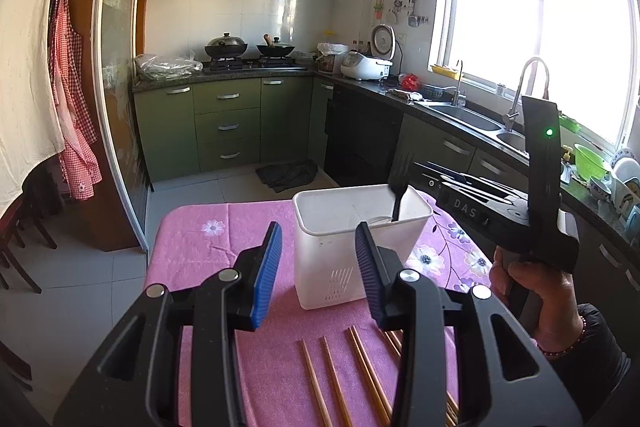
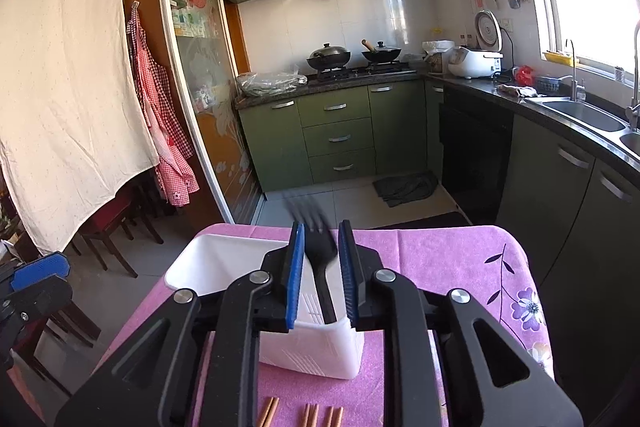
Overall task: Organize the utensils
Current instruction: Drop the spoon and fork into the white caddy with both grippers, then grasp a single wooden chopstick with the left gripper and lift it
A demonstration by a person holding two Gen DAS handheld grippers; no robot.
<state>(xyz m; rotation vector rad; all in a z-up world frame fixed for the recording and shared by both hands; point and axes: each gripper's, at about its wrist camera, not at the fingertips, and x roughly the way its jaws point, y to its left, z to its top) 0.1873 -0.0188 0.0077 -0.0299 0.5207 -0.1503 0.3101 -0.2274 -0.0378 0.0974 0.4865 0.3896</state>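
A white slotted utensil holder (image 1: 340, 251) (image 2: 316, 351) stands on the pink flowered tablecloth (image 1: 208, 247). A black plastic fork (image 2: 322, 255) stands between the pads of my right gripper (image 2: 321, 225), tines up and blurred, handle down inside the holder. The pads stand a little off the fork on both sides, so this gripper is open. In the left wrist view the fork (image 1: 397, 205) leans in the holder's right end, below the right gripper's black body (image 1: 476, 213), which a hand (image 1: 532, 283) holds. My left gripper (image 1: 319, 229) is open and empty, short of the holder. Several wooden chopsticks (image 1: 340, 379) (image 2: 310, 415) lie near the front edge.
Dark counters with a steel sink (image 1: 468, 115) and tap run along the right. Green cabinets and a stove with two woks (image 2: 352, 57) are at the back. Wooden chairs (image 2: 112, 227) stand left of the table. A dark mat (image 2: 406, 187) lies on the floor.
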